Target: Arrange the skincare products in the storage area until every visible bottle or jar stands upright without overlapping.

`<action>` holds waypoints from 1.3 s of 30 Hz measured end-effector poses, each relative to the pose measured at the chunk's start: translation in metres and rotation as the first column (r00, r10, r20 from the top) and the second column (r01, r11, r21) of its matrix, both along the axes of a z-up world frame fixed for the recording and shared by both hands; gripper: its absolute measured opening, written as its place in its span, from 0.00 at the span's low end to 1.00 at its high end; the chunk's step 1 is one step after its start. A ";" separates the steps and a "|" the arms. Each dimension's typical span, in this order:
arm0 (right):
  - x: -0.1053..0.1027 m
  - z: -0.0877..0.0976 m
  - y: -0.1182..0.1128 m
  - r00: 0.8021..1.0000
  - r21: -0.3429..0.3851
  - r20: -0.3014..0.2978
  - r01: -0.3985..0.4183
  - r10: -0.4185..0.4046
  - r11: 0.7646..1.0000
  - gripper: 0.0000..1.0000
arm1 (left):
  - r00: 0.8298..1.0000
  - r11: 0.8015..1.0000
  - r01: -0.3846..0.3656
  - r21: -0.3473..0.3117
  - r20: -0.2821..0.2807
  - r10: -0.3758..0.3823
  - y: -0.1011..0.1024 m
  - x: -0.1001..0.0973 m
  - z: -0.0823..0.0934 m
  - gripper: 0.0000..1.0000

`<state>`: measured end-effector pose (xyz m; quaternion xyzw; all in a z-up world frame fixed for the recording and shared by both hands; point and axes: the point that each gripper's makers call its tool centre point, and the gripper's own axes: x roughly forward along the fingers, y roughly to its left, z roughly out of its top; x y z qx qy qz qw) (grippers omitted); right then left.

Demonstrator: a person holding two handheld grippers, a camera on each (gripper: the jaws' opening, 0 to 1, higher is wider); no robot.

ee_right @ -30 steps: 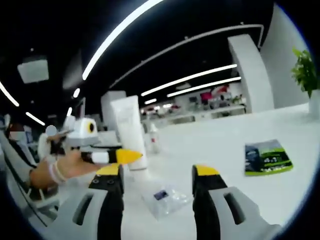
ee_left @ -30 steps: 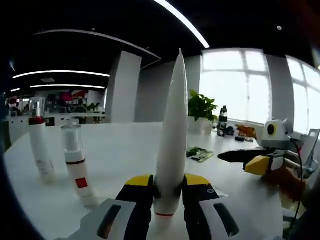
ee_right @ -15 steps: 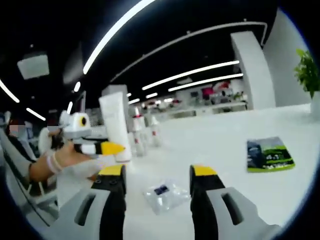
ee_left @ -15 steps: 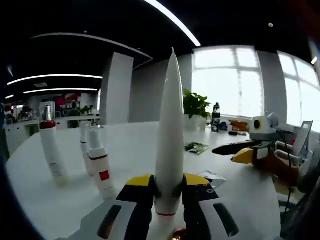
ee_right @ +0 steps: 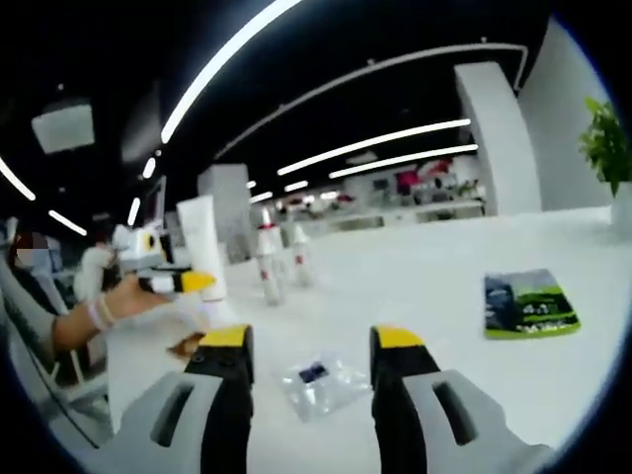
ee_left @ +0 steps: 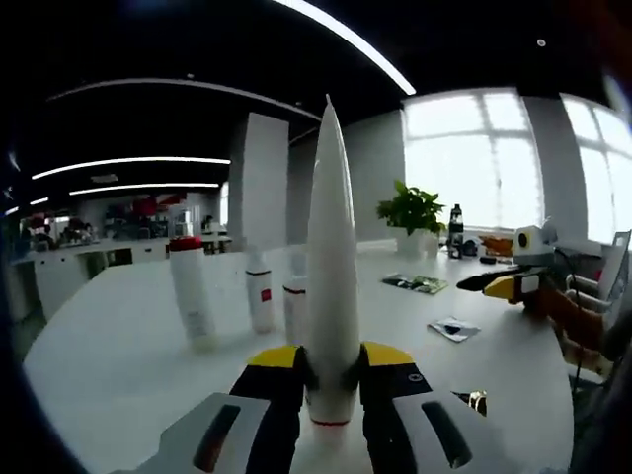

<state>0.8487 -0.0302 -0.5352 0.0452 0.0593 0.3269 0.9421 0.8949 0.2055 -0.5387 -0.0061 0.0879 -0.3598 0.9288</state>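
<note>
Clamped in our left gripper [ee_left: 333,380], jaws tight against its lower end, the white tube [ee_left: 331,276] stands upright over the table [ee_left: 128,365], near three upright bottles [ee_left: 259,301]. Our right gripper [ee_right: 306,346] hovers, jaws apart, above a clear packet [ee_right: 318,380].

Ceiling: dark, crossed by long white light strips [ee_left: 346,39] that curve with the lens, several in each view.
Windows: a bright wall of large paned windows [ee_left: 474,168] behind the far edge of the worktop in the left gripper view.
Column: a wide white pillar [ee_left: 259,183] rising to the ceiling.
Worktop: broad, white and glossy [ee_left: 128,336], reaching far back in both views.
Plant: a leafy green potted plant [ee_left: 415,212] near the windows.
Far room: white counters [ee_left: 89,262] with reddish shapes above them, too small to tell.
</note>
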 end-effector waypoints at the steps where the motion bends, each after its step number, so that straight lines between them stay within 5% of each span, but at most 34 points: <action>1: 0.000 0.000 0.000 1.000 0.000 -0.001 0.000 0.000 1.000 0.45 | 1.000 1.000 -0.006 -0.003 0.001 0.006 0.004 0.003 -0.001 0.22; 13: 0.000 -0.003 -0.001 1.000 -0.006 -0.009 0.005 -0.005 1.000 0.43 | 0.999 0.999 -0.042 0.005 0.009 0.042 0.017 0.030 -0.003 0.22; 16: 0.000 -0.003 -0.002 1.000 -0.009 -0.009 0.006 -0.006 1.000 0.43 | 0.998 0.997 -0.067 -0.034 -0.012 0.067 0.019 0.039 -0.004 0.22; 39: 0.002 -0.002 -0.006 1.000 -0.021 0.007 0.022 -0.022 1.000 0.39 | 0.990 0.990 -0.142 0.024 -0.017 0.143 0.014 0.084 -0.015 0.23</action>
